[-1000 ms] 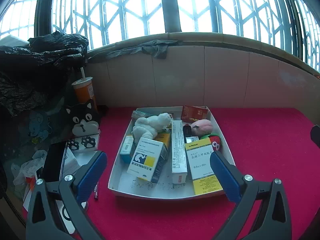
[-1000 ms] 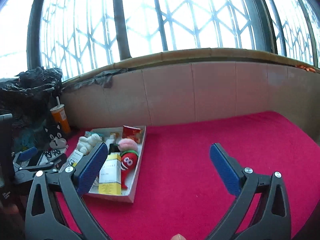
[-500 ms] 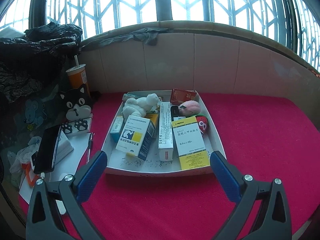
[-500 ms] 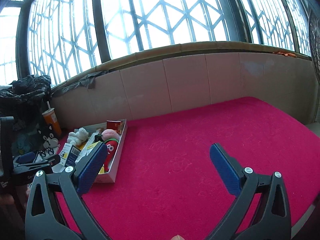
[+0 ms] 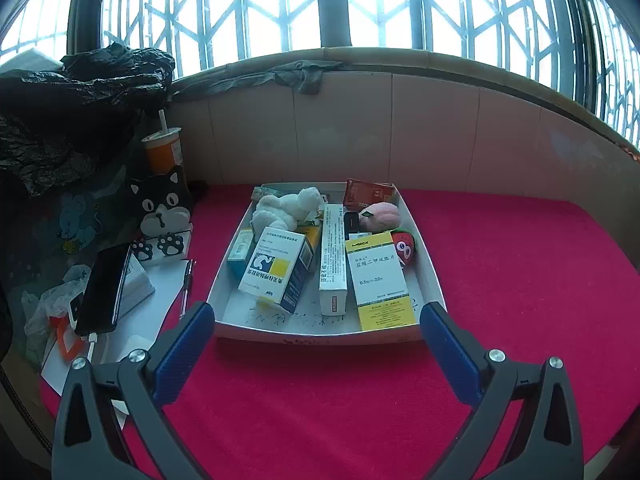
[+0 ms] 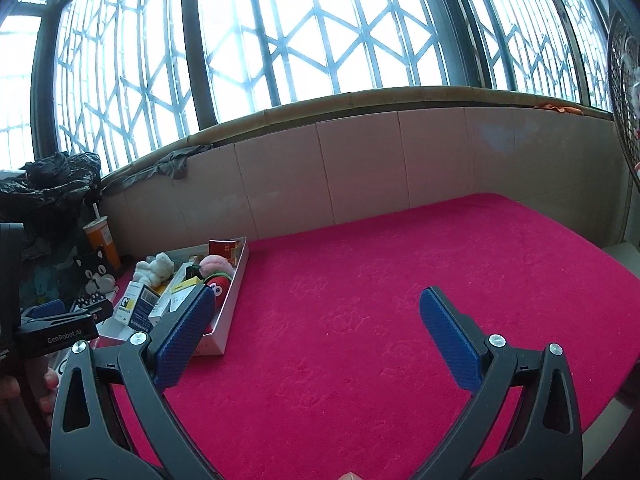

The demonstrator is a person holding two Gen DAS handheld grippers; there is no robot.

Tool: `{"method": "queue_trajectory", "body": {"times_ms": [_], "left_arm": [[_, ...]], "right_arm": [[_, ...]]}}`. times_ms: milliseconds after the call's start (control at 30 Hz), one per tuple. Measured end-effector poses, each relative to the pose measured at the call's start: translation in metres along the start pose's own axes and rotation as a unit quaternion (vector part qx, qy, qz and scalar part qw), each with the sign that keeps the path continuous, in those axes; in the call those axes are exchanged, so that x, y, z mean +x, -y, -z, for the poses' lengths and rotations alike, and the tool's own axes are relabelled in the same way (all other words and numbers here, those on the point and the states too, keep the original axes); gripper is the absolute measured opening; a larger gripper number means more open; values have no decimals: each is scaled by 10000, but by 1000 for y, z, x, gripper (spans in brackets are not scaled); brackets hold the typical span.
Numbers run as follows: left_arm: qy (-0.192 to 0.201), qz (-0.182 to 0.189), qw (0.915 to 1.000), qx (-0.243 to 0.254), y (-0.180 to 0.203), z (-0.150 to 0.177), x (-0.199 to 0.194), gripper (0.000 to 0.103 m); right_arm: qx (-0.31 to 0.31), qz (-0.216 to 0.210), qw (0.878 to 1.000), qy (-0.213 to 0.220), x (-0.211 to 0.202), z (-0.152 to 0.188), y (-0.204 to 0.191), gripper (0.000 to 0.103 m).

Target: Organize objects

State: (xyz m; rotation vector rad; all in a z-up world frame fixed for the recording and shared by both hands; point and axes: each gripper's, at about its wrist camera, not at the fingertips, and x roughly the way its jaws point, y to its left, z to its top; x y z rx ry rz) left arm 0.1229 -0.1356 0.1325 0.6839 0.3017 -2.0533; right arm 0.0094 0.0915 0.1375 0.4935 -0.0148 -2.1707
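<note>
While both grippers pull back from the tray, everything stays heaped inside it.
Left wrist: left gripper has backed off, jaws wide, empty, tray full; right wrist: right gripper has retreated over bare red tabletop, jaws wide, tray now smaller at left.

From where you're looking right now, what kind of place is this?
Most likely a home, at a bay-window seat. A barred window curves round a ledge under a red cloth. Household clutter sits there: a white tray of medicine boxes and plush toys, and a takeaway cup.
</note>
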Motion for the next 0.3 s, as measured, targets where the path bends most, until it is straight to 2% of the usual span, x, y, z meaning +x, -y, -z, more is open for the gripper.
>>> {"method": "queue_trajectory", "body": {"times_ms": [300], "left_arm": [[-20,59,10000,-37,-1,2,2,103]], "right_arm": [[66,-12,9999,-157,6,4,2,103]]}}
